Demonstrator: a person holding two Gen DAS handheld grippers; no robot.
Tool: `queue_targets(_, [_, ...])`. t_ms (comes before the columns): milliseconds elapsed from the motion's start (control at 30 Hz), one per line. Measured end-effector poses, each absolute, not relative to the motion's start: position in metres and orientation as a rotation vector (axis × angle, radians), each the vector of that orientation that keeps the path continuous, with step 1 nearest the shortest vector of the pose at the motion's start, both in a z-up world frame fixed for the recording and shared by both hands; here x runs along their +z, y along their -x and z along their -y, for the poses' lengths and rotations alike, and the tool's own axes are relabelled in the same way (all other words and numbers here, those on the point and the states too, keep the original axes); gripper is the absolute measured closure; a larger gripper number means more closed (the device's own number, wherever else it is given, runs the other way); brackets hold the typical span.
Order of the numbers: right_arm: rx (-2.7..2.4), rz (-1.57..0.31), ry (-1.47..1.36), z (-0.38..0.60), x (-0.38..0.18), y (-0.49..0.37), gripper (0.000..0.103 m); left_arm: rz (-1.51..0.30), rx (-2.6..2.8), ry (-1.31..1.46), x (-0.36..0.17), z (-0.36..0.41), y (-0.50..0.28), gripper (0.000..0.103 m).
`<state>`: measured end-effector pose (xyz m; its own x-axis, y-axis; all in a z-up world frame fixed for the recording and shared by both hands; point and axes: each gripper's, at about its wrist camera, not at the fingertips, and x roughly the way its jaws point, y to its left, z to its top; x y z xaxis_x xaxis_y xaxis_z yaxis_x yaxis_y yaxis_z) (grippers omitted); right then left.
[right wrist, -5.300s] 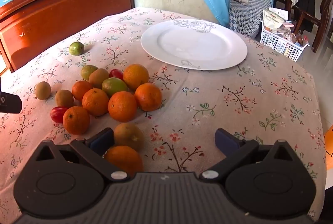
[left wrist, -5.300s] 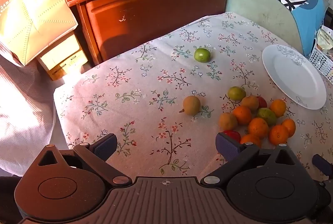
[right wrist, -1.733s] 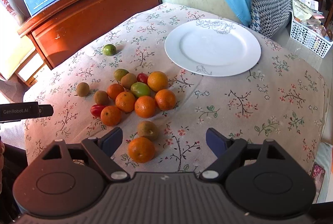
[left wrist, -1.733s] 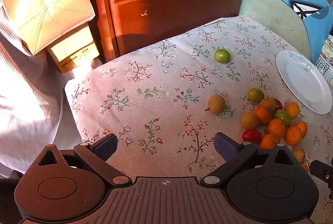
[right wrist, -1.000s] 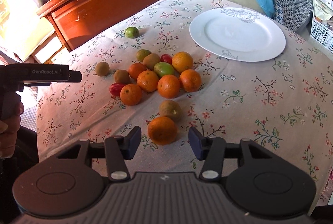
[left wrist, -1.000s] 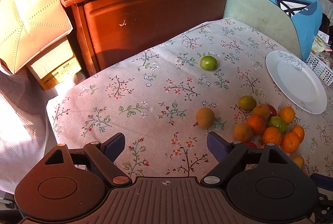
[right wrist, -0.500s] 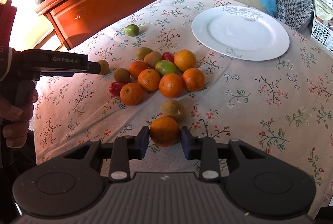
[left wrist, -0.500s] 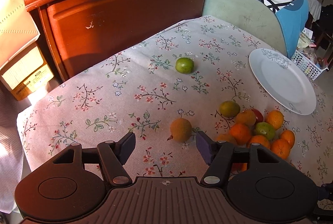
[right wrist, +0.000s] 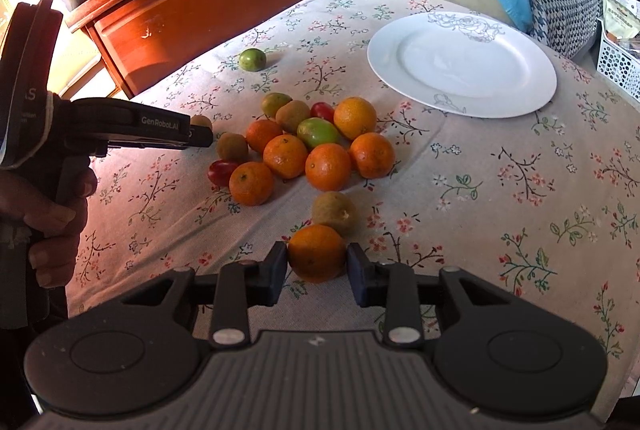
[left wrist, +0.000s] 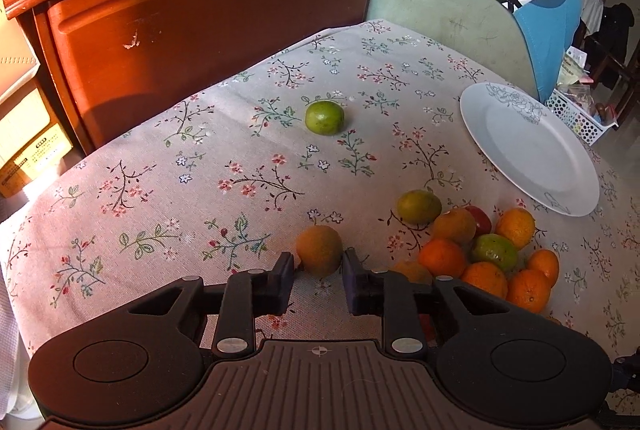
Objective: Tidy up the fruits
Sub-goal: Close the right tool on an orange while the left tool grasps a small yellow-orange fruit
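Gripping brown fruit on floral tablecloth, our left gripper has just closed; pile just right. Right view: our right gripper clamps orange on cloth, white plate well beyond.

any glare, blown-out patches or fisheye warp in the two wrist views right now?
Left wrist view: sunlit cabinet glows orange, boxes at the left edge wash out; the plate stretches into an oval near the right edge. Right wrist view: blown-out patch behind the left hand-held gripper, the tablecloth bulges from fisheye warp, and the fruit pile stays sharp.
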<state>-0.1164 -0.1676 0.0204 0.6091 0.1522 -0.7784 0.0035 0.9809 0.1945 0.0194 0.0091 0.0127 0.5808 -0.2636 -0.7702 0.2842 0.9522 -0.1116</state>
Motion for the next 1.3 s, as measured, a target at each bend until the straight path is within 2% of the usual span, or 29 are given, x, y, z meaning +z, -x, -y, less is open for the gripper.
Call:
queue_targets(200, [0.082,-0.898,-0.21,0.172,0.024,0.117,0.071,-0.877,-0.311,0.005,0.02,-0.012,-0.016,0.081])
queue_targets(267, [0.085,-0.888,-0.228,0.175,0.027,0.118,0.071,-0.854,-0.319,0.011,0.028,-0.012,-0.012,0.087])
queue_targets(533, [0.063,-0.874,-0.248,0.182,0.031,0.119,0.071,-0.849,-0.313,0.003,0.032,-0.01,-0.01,0.086])
queue_targets(700, [0.063,-0.88,-0.251,0.181,0.031,0.117,0.071,-0.857,-0.312,0.041,0.027,-0.017,-0.013,0.083])
queue_targets(833, [0.076,-0.88,-0.244,0.177,0.031,0.117,0.071,-0.847,-0.311,0.038,0.027,-0.016,-0.01,0.075])
queue_targets(1300, [0.078,-0.879,-0.254,0.177,0.032,0.115,0.071,-0.863,-0.355,0.096,0.02,-0.007,-0.009,0.07])
